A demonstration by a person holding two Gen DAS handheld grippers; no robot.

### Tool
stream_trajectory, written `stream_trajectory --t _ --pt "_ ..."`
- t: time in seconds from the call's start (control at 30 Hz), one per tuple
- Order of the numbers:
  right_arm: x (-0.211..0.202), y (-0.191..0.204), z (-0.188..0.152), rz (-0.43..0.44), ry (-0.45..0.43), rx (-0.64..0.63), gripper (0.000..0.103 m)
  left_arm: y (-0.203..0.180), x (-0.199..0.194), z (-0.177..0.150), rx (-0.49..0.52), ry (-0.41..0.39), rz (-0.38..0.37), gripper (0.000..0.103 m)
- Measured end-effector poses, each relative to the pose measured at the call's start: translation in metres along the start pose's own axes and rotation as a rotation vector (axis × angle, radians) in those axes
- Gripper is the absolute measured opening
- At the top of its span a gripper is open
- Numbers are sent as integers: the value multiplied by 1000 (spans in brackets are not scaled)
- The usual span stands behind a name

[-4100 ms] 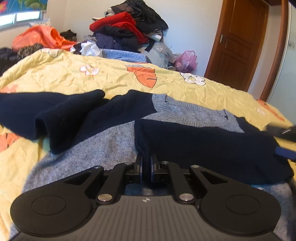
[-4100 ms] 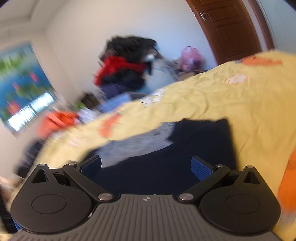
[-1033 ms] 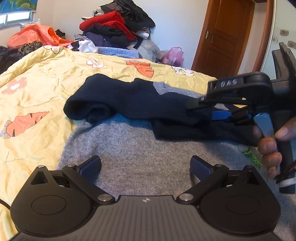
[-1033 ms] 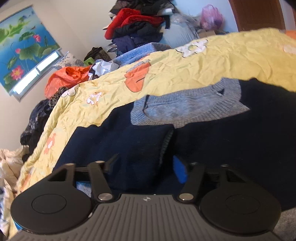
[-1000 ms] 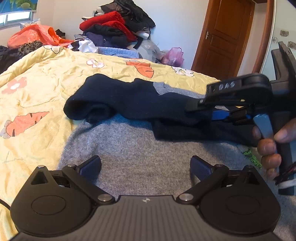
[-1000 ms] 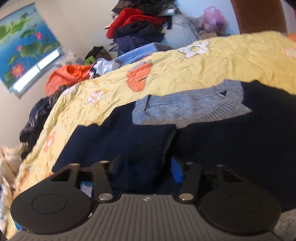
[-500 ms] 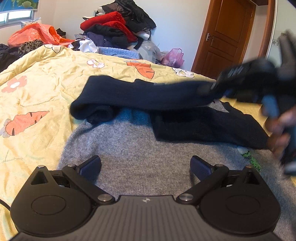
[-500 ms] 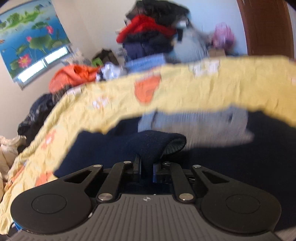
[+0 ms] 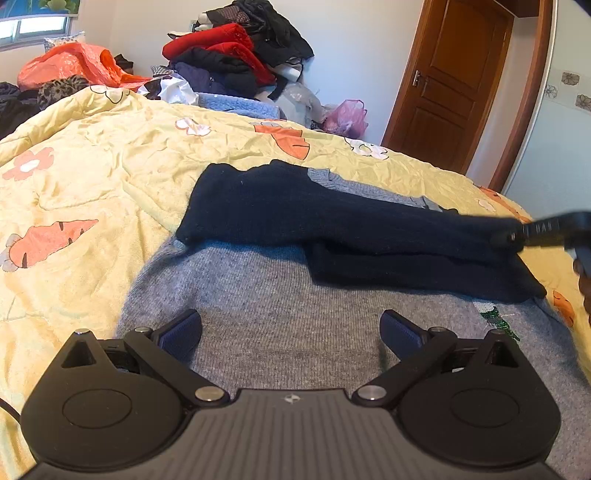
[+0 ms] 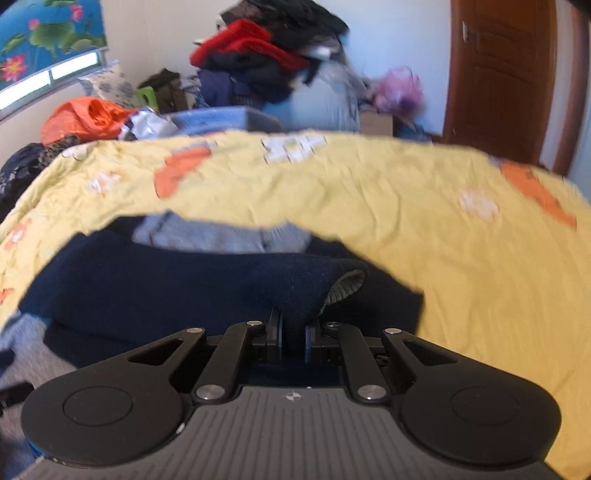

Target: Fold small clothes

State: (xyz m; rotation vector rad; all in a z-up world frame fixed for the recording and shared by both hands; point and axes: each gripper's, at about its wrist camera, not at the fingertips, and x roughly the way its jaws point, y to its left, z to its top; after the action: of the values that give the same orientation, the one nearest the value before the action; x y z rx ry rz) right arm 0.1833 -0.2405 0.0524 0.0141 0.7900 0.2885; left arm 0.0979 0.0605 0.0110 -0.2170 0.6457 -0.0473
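1. Bright daylight enters from the window [image 9: 35, 27] at upper left.
2. The left wrist view is sharp.
3. The right wrist view is motion-blurred.
4. Fisheye bends the door [image 9: 448, 86] near the edge.

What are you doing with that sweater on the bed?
A person is folding a grey and navy sweater spread on the yellow bedspread. The right tool is shut on the cuff of one navy sleeve, stretched across the sweater's chest. The left tool is open above the grey body, holding nothing.
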Motion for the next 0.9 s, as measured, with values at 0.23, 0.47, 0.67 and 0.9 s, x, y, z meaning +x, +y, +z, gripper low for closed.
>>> stream_trajectory --t 0.23,0.47,0.67,0.9 --pt "-15 -4 -5 17 -27 5 14 -2 0 0 8 3 7 103" --pt "-2 -13 -19 -30 -13 19 16 -2 1 0 9 3 7 103" --pt "-38 3 -25 -119 -203 55 56 -4 0 0 23 5 31 103" --pt "-15 46 -52 2 -77 -13 62 -41 17 11 204 12 132 103"
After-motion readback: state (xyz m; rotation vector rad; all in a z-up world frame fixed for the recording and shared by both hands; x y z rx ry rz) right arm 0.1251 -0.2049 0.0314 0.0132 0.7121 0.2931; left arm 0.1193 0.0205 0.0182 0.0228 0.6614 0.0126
